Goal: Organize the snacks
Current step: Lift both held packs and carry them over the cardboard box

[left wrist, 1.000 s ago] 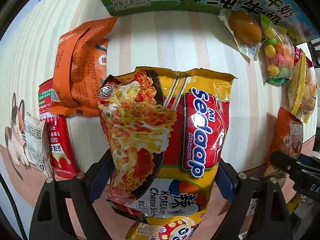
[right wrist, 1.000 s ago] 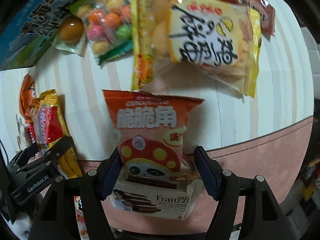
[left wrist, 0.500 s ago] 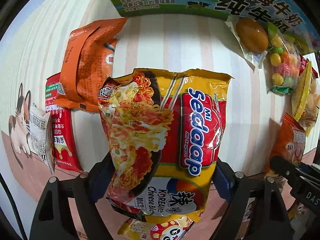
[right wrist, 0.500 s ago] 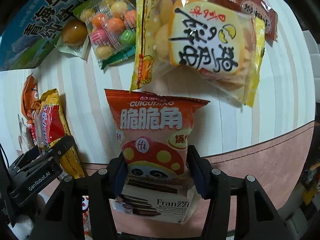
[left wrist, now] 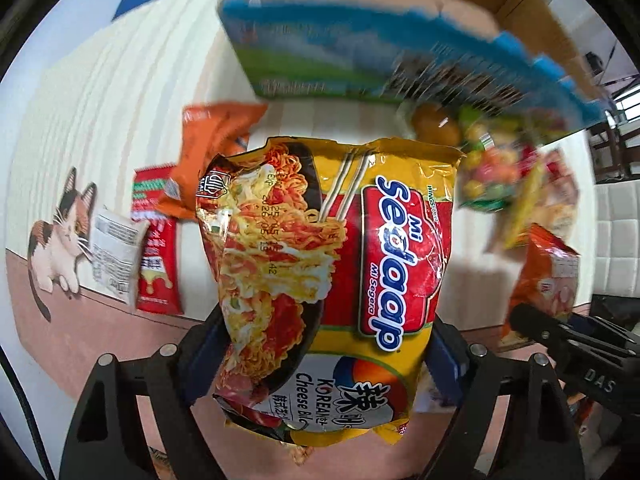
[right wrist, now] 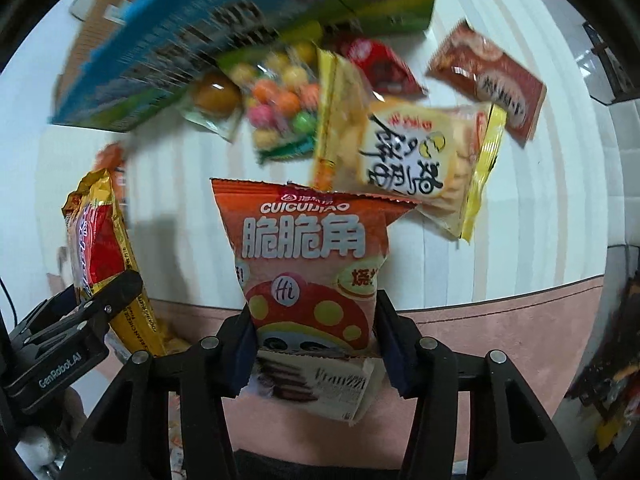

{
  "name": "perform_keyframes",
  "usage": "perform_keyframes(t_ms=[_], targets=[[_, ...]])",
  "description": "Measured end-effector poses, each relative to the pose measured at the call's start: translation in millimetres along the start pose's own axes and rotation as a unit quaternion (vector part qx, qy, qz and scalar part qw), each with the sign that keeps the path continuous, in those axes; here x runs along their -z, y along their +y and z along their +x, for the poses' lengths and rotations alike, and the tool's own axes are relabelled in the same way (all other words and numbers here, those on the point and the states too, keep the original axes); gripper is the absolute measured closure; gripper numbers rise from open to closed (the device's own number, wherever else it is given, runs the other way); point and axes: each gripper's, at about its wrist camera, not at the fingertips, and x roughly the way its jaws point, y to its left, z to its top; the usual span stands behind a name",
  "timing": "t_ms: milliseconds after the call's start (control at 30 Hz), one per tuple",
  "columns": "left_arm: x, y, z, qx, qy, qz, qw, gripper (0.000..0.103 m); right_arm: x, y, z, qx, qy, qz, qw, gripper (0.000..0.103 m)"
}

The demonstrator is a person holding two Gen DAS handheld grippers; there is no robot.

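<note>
A yellow Mi Sedaap noodle packet [left wrist: 328, 280] hangs above the striped tablecloth, and my left gripper [left wrist: 324, 356] is shut on its lower half with blue pads on both sides. The right wrist view shows the same packet [right wrist: 100, 248] at the left. My right gripper [right wrist: 316, 344] has its jaws closing, and the pads press the lower sides of an orange-red Cuicuijiao snack bag [right wrist: 308, 256], which is off the table. A white Franzzi wafer packet [right wrist: 320, 388] shows just below the bag; I cannot tell whether it comes along.
A blue-green milk carton box [left wrist: 360, 40] stands at the back. Beside it lie a candy-ball bag [right wrist: 280, 108], an egg pack [right wrist: 216, 96], a yellow biscuit bag [right wrist: 408, 156], and a brown packet [right wrist: 492, 80]. An orange bag [left wrist: 212, 148] and a red packet [left wrist: 156, 248] lie left.
Both grippers have risen with their packets, so the table's snacks look smaller and the carton's open top shows. The right jaws have closed in onto the orange-red bag.
</note>
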Motion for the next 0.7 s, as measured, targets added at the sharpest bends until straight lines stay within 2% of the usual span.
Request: perform_keyframes(t_ms=[133,200,333,400,500,700], targets=[[1,-2,-50,0.025,-0.041,0.002,0.9989,0.018,4,0,-41,-0.028,-0.023,-0.012,0.999,0.048],[-3,-5,-77,0.039,-0.067,0.003,0.9970,0.018,-4,0,-68,-0.043,-0.040,-0.018,0.998,0.048],[-36,-18,-126,0.058,-0.106,0.014,0.9925,0.018,-24,13,-116,-0.068,-0.079,-0.026,0.994,0.048],[-65,-28,-137,0.062,-0.117,0.021,0.9910,0.018,-40,23,-139,-0.080,-0.097,-0.032,0.992,0.048],[-105,-35,-142,0.055,-0.125,0.025,0.9903,0.017,-62,29,-165,-0.080,-0.122,-0.041,0.988,0.048],[-189,-33,-118,0.056,-0.098,0.010,0.9935,0.017,-138,46,-161,-0.051,-0.145,-0.049,0.987,0.048]])
